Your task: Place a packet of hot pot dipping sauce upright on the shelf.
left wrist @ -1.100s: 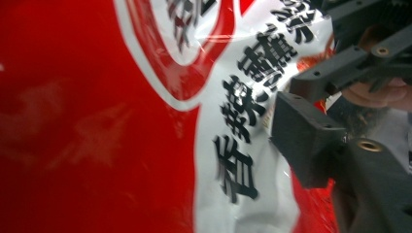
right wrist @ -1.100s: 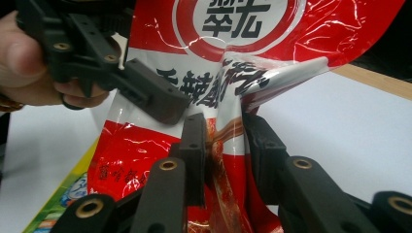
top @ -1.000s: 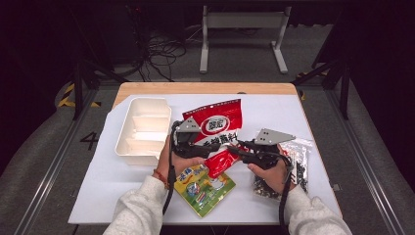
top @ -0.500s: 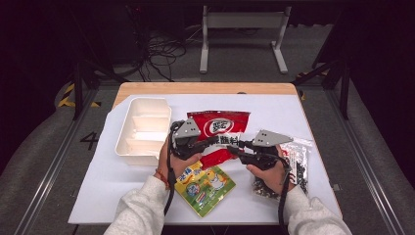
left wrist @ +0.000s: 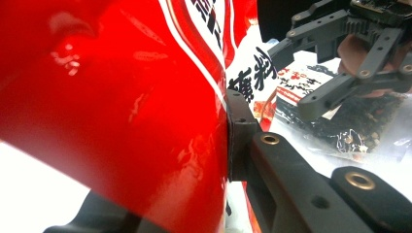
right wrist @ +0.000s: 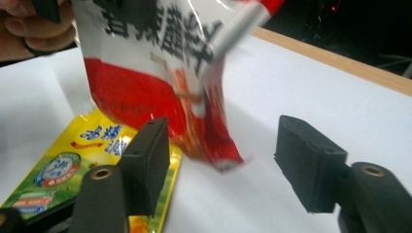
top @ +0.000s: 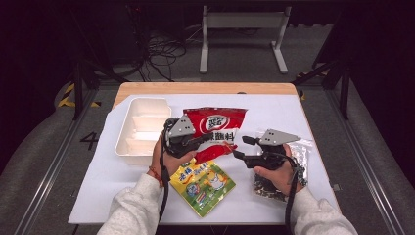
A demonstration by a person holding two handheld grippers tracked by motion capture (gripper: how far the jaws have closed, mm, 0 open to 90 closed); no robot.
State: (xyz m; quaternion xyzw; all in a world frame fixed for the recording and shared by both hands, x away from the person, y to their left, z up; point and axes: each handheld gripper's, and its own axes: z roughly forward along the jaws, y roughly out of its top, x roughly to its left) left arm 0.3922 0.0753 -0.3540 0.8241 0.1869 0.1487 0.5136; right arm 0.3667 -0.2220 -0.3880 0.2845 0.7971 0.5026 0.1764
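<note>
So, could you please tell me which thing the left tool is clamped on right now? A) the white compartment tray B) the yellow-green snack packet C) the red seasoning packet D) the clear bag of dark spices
C: the left tool is shut on the red seasoning packet, which presses against its black pad in the left gripper view, while the right tool stands open beside it, its jaws having just opened.

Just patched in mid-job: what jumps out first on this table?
The red snack bag at mid-table, lifted and clamped in the left tool. The right tool sits just beside the bag's lower corner, its jaws apart after opening, with nothing between them. A yellow packet lies flat below the bag, a white tray to its left, and a clear bag of dark bits under the right hand.
</note>
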